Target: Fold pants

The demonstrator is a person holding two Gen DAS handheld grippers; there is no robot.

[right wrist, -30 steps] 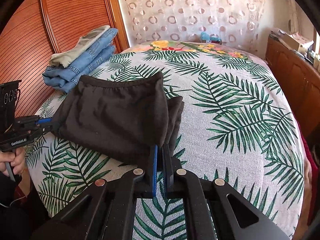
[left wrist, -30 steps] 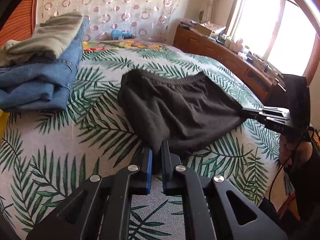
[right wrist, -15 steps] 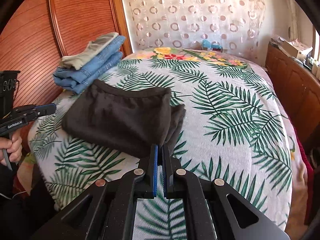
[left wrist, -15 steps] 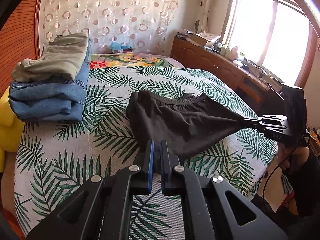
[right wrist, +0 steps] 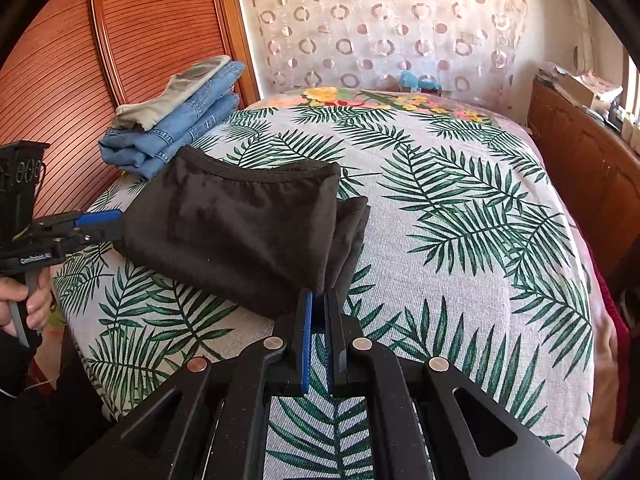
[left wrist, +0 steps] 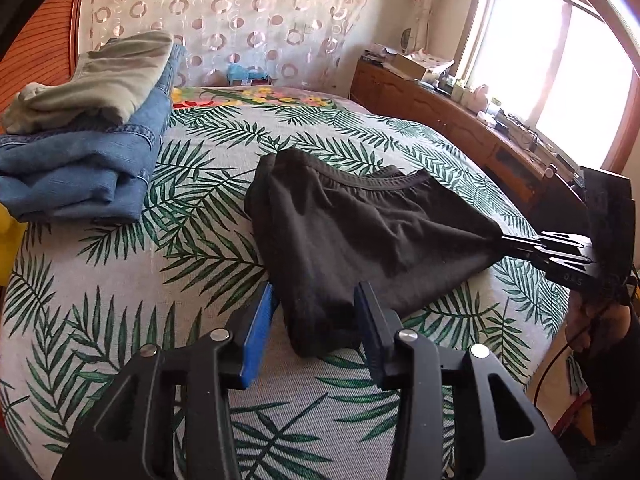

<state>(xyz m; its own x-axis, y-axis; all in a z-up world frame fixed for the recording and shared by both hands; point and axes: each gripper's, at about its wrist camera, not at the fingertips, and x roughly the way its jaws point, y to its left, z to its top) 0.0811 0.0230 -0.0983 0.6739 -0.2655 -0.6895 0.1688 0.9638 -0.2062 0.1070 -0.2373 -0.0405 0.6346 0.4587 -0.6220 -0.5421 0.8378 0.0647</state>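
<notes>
Black pants (left wrist: 360,224) lie folded on the leaf-print bed (left wrist: 192,264), waistband toward the far side. My left gripper (left wrist: 316,296) is at their near corner. Its jaws are opening, and the cloth lies loose between the blue-padded fingers (left wrist: 260,320) without being pressed. My right gripper (right wrist: 318,304) is shut on the opposite near corner of the pants (right wrist: 240,232), pulling the fabric to a point. In the left wrist view that right gripper (left wrist: 506,242) reaches in from the right. In the right wrist view the left gripper (right wrist: 118,226) sits at the left edge.
A stack of folded jeans (left wrist: 80,164) with a beige garment (left wrist: 104,76) on top sits at the bed's far left. A wooden panel (right wrist: 100,48) stands behind it. A wooden cabinet (left wrist: 460,120) under the window runs along the right. A person's hand (right wrist: 28,304) holds the left handle.
My left gripper's jaws have parted from shut and let go of the pants corner, which now rests on the bed. The right gripper still pinches its corner.
</notes>
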